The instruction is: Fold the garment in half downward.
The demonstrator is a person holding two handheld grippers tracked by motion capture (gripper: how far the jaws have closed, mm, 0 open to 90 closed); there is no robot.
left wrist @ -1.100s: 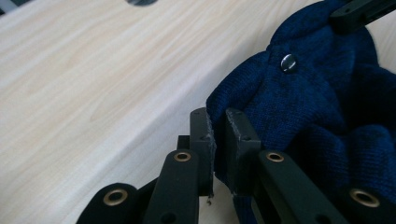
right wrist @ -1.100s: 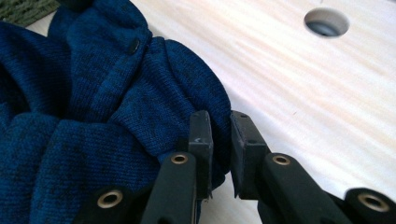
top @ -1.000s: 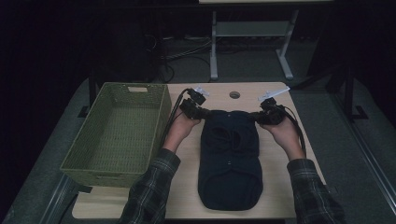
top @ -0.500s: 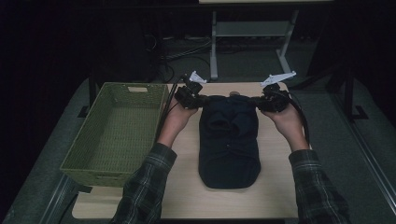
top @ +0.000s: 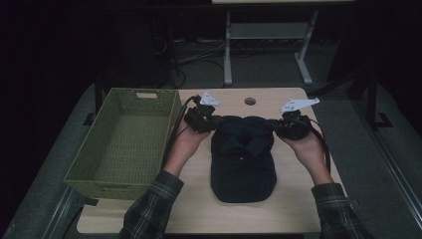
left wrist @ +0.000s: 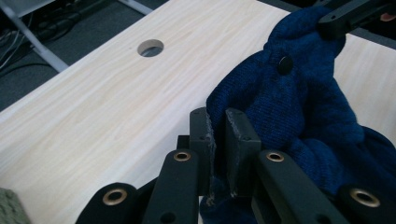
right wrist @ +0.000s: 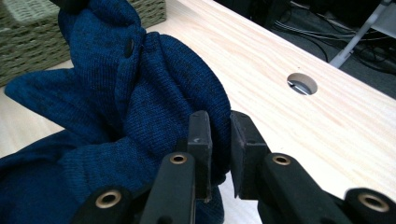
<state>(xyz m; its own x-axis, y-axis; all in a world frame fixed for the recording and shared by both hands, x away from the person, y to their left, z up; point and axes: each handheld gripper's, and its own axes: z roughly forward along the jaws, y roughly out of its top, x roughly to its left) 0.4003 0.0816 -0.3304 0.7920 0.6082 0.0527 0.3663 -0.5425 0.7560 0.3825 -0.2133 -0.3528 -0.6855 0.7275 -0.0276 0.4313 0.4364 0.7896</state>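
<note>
Having been drawn toward the far edge and bunched shorter since half a second ago: dark navy knitted garment (top: 243, 158), now lying on the pale wooden tabletop (top: 293, 204) between both hands, its far end gathered into folds and lifted slightly, its rounded near end lying flat.

Gripping the garment's far-left corner: left black two-jaw gripper (top: 203, 119), jaws nearly closed on a pinched fold of blue knit, as seen in the left gripper view (left wrist: 219, 140). Holding that gripper from below: left hand (top: 185, 144), emerging from a plaid sleeve (top: 149, 209).

Gripping the far-right corner: right black two-jaw gripper (top: 287, 127), jaws narrowed around a thick roll of the knit, as seen in the right gripper view (right wrist: 218, 140). Supporting it: right hand (top: 307, 149).

Showing on the raised fabric between the grippers: small dark round button (left wrist: 285, 64), also visible edge-on in the right gripper view (right wrist: 129, 47).

Standing at the table's left, just beside the left forearm: olive-green woven rectangular basket (top: 89, 169), apart from the garment.

Lying beyond the garment, near the table's far edge: round cable hole (top: 250, 101), also appearing in the left gripper view (left wrist: 151, 47) and the right gripper view (right wrist: 301, 83).

Rising above each gripper: grey three-cornered plate (top: 298, 103).
</note>
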